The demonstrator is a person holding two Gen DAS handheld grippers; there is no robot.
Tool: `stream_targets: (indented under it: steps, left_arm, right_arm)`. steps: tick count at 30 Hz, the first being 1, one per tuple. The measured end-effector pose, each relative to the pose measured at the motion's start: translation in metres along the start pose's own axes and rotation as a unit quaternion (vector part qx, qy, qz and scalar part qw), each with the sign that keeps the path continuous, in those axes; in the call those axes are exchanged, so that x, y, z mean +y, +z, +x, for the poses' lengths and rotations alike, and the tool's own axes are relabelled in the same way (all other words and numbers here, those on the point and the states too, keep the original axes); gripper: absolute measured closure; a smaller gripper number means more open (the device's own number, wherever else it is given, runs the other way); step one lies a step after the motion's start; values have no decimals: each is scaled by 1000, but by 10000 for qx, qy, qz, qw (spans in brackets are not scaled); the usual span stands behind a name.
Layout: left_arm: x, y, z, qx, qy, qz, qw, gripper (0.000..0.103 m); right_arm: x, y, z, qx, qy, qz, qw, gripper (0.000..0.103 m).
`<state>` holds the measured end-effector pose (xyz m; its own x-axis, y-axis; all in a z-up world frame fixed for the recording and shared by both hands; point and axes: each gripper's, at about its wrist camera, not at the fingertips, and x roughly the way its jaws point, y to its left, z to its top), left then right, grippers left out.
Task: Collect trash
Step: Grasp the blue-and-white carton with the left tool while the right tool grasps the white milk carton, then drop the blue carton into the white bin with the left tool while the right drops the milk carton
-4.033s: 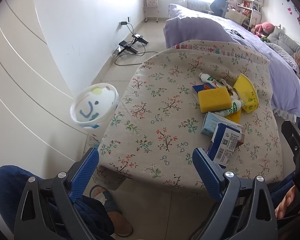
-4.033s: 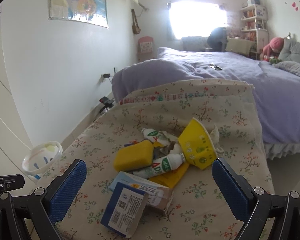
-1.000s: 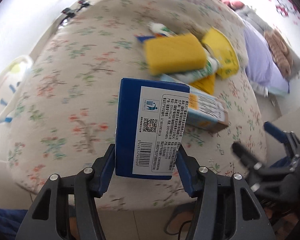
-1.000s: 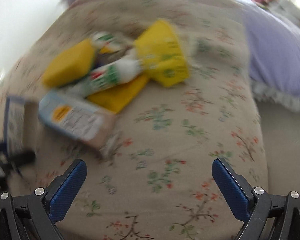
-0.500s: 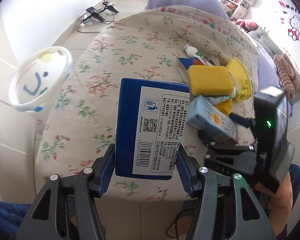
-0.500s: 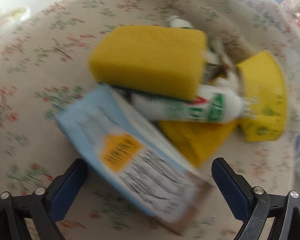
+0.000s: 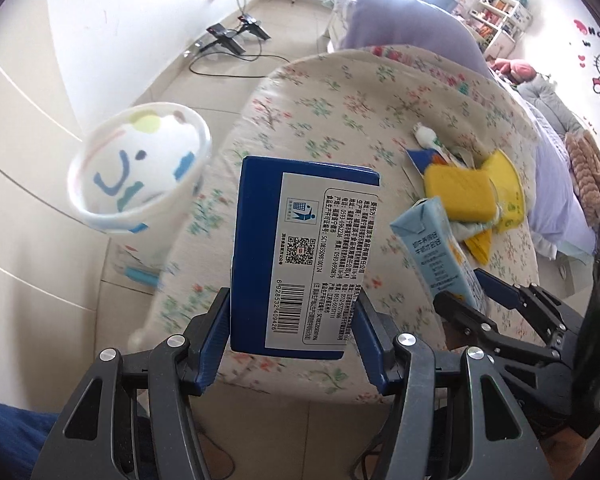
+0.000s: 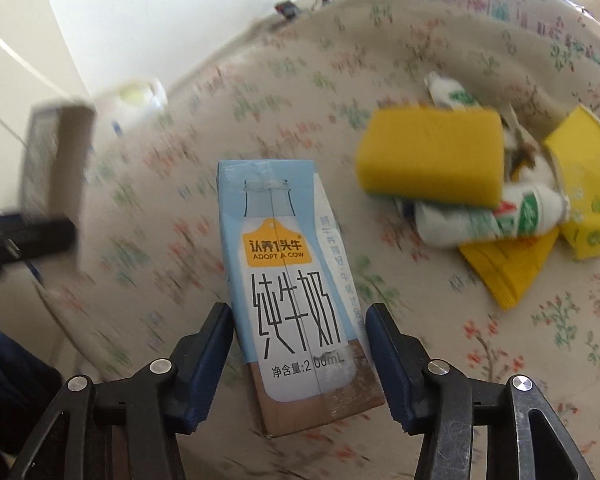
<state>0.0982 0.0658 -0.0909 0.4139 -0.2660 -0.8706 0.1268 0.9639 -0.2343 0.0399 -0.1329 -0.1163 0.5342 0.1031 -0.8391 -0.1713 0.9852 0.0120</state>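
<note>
My left gripper is shut on a blue box with a barcode label, held upright over the near edge of the floral-cloth table. A white trash bin with a smiley drawing stands on the floor to the left of the box. My right gripper has its jaws closing on a light-blue milk carton, and both pads touch its sides. In the left wrist view that carton is tilted up off the cloth.
Trash lies in a pile on the cloth: a yellow sponge, a white bottle, a yellow paper cup and a yellow packet. A bed with purple bedding lies beyond, with cables on the floor.
The left gripper carried the blue box left, toward the bin. The right gripper came in over the milk carton, closed on it and tilted it up off the cloth.
</note>
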Motion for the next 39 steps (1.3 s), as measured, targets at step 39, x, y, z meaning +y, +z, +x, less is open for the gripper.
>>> stream_targets:
  steps: [39]
  left_arm:
    - [194,147,45,603,733,-2281,9690,32]
  right_arm:
    - [151,174,160,280,1821,511,9816,41]
